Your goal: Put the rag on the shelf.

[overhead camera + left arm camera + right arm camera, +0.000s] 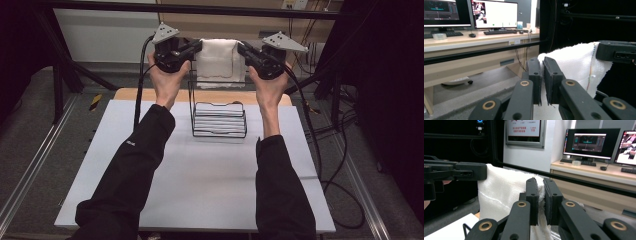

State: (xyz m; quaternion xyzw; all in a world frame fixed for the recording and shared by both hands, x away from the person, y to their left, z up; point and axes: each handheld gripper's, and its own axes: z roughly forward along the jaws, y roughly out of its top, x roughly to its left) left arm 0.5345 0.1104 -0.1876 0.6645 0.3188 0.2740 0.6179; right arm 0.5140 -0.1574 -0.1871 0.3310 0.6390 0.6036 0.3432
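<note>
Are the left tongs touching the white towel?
Touching. In the left gripper view, the left tongs are shut on a corner of the white towel, its edge pinched between the two black pads.

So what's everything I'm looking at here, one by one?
towel: one, white, held stretched above the rack, a claw on each top corner
wire rack: one, black, on the far middle of the table
folded cloths: a white stack in the rack, count unclear
table: one, white top
monitors: several, on a desk behind
left claw: one, black, shut on the towel
right claw: one, black, shut on the towel
sleeves: two, black
</note>
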